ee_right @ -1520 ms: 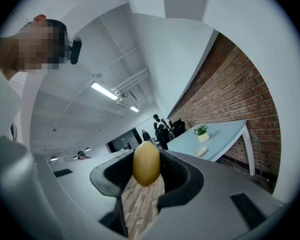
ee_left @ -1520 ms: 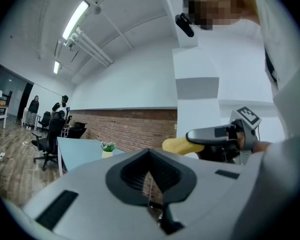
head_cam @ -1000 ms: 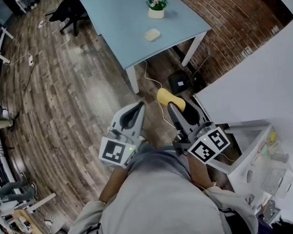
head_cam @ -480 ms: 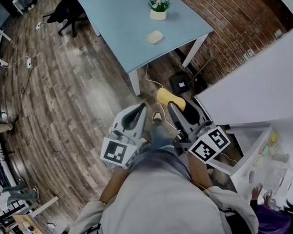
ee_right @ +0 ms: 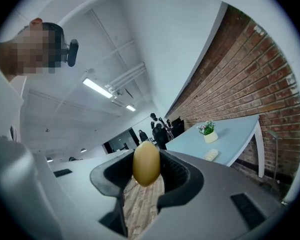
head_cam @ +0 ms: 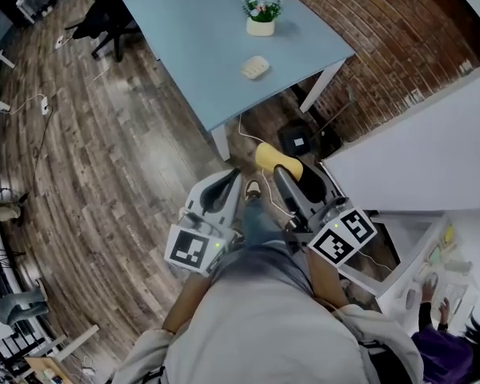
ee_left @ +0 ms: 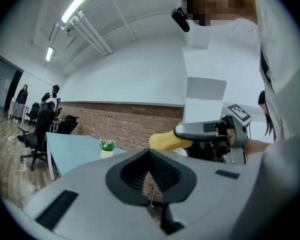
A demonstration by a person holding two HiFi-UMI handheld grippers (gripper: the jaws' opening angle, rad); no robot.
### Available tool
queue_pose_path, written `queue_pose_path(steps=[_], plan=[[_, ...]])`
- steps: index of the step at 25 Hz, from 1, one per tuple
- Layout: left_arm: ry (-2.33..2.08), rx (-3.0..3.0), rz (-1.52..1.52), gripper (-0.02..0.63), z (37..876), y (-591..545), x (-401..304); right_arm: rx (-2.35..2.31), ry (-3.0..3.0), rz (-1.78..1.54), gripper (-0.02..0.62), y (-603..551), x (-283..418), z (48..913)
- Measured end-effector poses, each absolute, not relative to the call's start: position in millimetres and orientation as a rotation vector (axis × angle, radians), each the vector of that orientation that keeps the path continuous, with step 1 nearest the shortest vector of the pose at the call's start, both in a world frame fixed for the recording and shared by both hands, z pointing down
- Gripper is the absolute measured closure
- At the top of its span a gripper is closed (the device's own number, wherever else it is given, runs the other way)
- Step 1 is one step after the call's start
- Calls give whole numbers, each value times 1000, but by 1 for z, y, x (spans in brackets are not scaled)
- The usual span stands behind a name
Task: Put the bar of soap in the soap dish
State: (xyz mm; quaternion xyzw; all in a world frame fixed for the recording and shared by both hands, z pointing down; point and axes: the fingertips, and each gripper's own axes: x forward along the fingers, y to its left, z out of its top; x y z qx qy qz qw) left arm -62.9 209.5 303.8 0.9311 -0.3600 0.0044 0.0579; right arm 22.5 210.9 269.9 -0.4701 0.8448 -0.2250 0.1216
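A yellow bar of soap (head_cam: 278, 159) sits between the jaws of my right gripper (head_cam: 282, 166), which is shut on it and held level over the wooden floor. In the right gripper view the soap (ee_right: 146, 163) stands on end between the pads. My left gripper (head_cam: 226, 181) is beside it, shut with nothing in it; its pads meet (ee_left: 151, 176). The cream soap dish (head_cam: 255, 67) lies on the light blue table (head_cam: 192, 30) ahead, well beyond both grippers, and shows small in the right gripper view (ee_right: 211, 155).
A white pot with flowers (head_cam: 260, 16) stands on the table behind the dish. A black box (head_cam: 298, 140) with cables lies on the floor by the table leg. A brick wall runs on the right, with a white rack (head_cam: 408, 238) nearer me. An office chair (head_cam: 104, 18) is at the far left.
Both grippers have travelled forward with the soap; the table and dish sit slightly nearer in view. A shoe now shows between the grippers, and a person has appeared at lower right.
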Motion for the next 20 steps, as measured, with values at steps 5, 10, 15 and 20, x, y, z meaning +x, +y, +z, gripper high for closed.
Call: queue_pose_path(steps=[5,10,15,20], plan=[[-1089,2815,29,603,305,176,-55,-1396,2457,-672,434,178,33,273],[-1077,2812,18,603,310,138,-39,-1404,2454,-689,434,141,46,278],[-1044,2791,47,603,314,97,-15,-1409,2456,-718,434,99,64,284],[-1040,2790,91,603,326,57,5,-1396,2468,-756,434,54,82,293]])
